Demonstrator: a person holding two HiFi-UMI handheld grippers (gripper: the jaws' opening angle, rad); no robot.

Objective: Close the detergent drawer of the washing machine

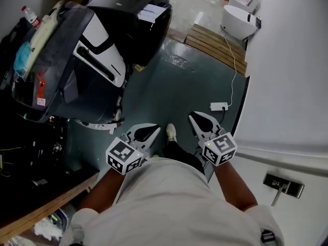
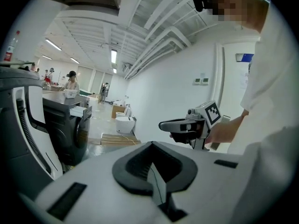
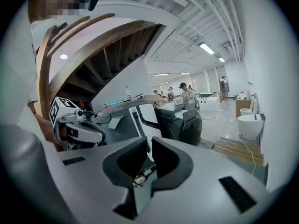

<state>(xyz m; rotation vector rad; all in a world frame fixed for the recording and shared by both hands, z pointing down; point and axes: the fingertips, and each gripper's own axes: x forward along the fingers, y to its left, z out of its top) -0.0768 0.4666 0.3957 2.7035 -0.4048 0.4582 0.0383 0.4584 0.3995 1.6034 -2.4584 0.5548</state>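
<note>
- Detergent drawer (image 2: 78, 111) is sticking out of the top front of the black washing machine (image 1: 154, 32). That's way up in the left half of the head view, well apart from both claws.
- Left of that washer there's a big dark grey machine (image 1: 61, 70) with a white panel. A clear bottle (image 1: 31, 15) with a red cap stands on top of it.
- Left claw (image 1: 154, 131) is held in close to the person's body over the dark green floor (image 1: 179, 81), pointing away from them. Its own view shows the jaws pressed together with nothing in them.
- A pale shoe (image 1: 171, 132) pokes out on the floor right between the two claws.
- Right claw (image 1: 195, 118) is just beside the left one, at about the same level and aimed the same way. Its jaws are a thin slit apart and empty, and you can see the grey machine's white panel through the gap.
- A bit further right, a white power strip (image 1: 219, 106) lies on the floor, and its cable (image 1: 234, 65) runs up toward a wooden pallet (image 1: 218, 45).
- Past the pallet there's a white tub (image 1: 238, 20), can't tell what exactly.
- Far right is all plain white wall (image 1: 292, 86).
</note>
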